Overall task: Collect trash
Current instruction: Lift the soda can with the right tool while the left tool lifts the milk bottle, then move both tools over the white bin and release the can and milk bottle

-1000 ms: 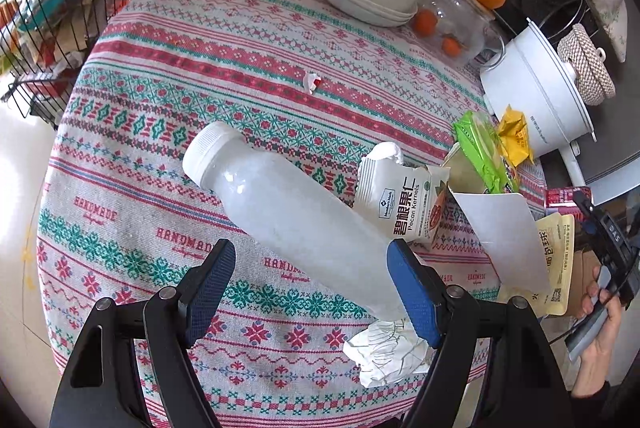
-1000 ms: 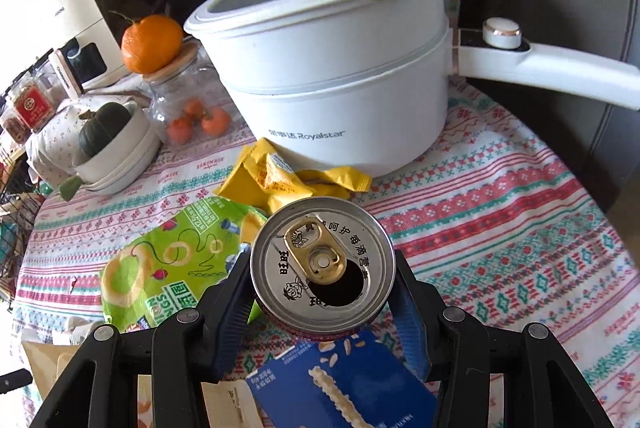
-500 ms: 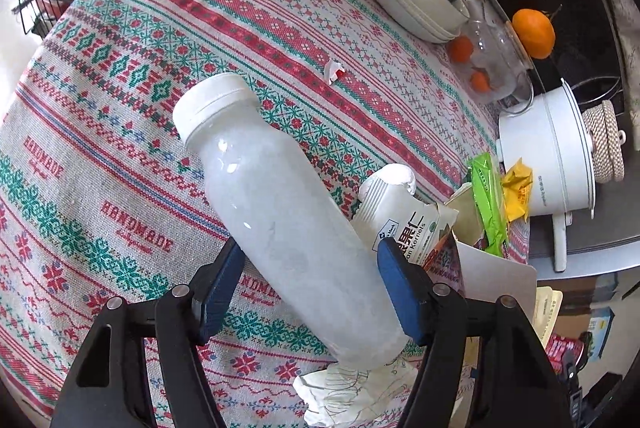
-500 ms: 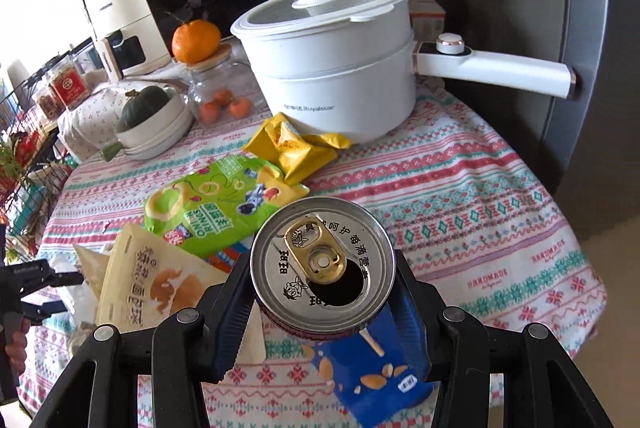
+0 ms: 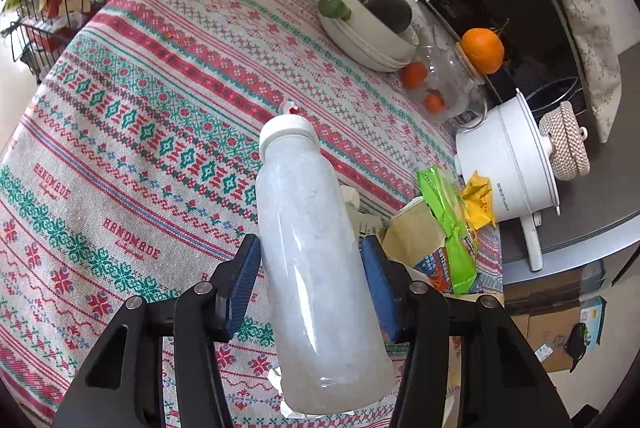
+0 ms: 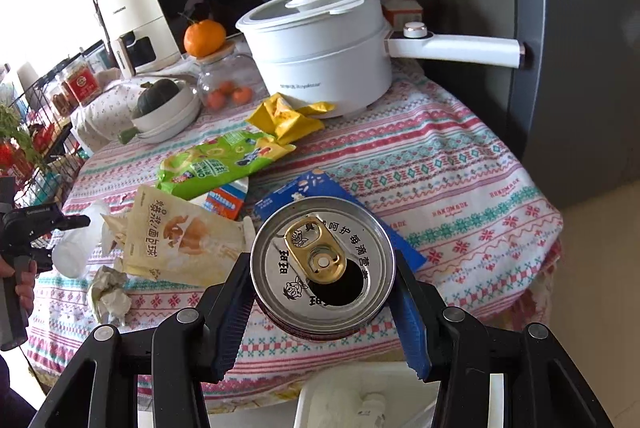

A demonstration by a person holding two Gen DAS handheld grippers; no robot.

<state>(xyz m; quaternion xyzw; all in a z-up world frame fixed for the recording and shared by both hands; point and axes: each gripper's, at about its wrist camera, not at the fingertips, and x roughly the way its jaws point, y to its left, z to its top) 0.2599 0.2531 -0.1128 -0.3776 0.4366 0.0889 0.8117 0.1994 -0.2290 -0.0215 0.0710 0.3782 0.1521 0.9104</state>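
Clearly, the left tool (image 5: 311, 270) was clamped on a frosted white plastic bottle with a white screw cap (image 5: 310, 236), holding it off the bench (image 5: 132, 116), whose woven red-and-green cloth repeated the word "HANDMADE". The right tool (image 6: 322, 302) gripped an opened silver drink can with a gold pull tab (image 6: 322, 262), its lid ringed with Chinese characters and small pig faces, above the bench edge. On the cloth behind the can lay a blue snack packet (image 6: 316, 190), a cream pouch printed with Chinese characters (image 6: 176, 240), a green bag reading "ONION RINGS" (image 6: 216, 164) and a crumpled yellow wrapper (image 6: 288, 116). A crumpled white tissue (image 6: 108, 294) sat near the cream pouch. The white electric pot (image 6: 320, 56) behind them carried the brand "Royalstar".
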